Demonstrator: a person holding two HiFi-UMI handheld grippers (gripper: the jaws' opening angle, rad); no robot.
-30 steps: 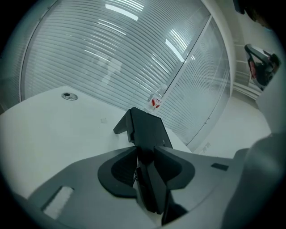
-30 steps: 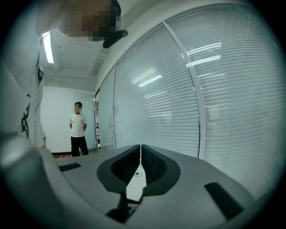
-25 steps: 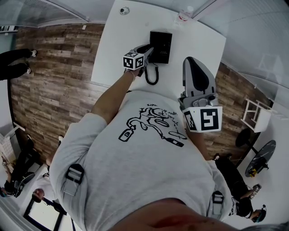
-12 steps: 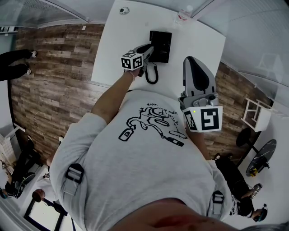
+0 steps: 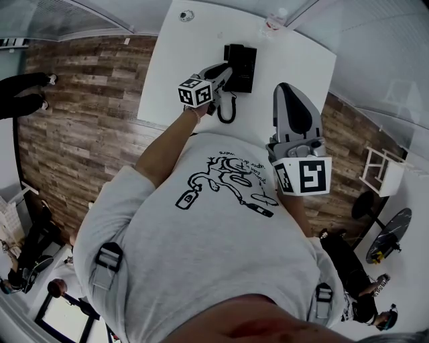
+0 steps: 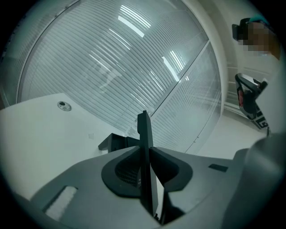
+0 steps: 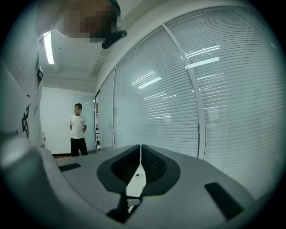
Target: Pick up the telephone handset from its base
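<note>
A black telephone base (image 5: 242, 67) sits near the far edge of the white table (image 5: 295, 60), and its coiled cord (image 5: 226, 110) loops toward me. My left gripper (image 5: 223, 72) reaches over the base's left side. In the left gripper view it (image 6: 147, 150) is shut on a thin black slab, the handset (image 6: 144, 129), which stands upright between the pads, with the base (image 6: 115, 143) below and behind. The handset is mostly hidden under the gripper in the head view. My right gripper (image 5: 283, 88) hangs at the table's near right and is shut with nothing in it (image 7: 140, 154).
A small round fitting (image 5: 186, 15) and a clear bottle (image 5: 273, 23) lie at the table's far edge. Glass walls with blinds (image 6: 134, 58) stand behind the table. A person (image 7: 78, 129) stands far off. A white stool (image 5: 379, 171) is on the floor at right.
My left gripper has risen a little with the handset in its jaws, and its marker cube has shifted up and left. The right gripper has not moved.
</note>
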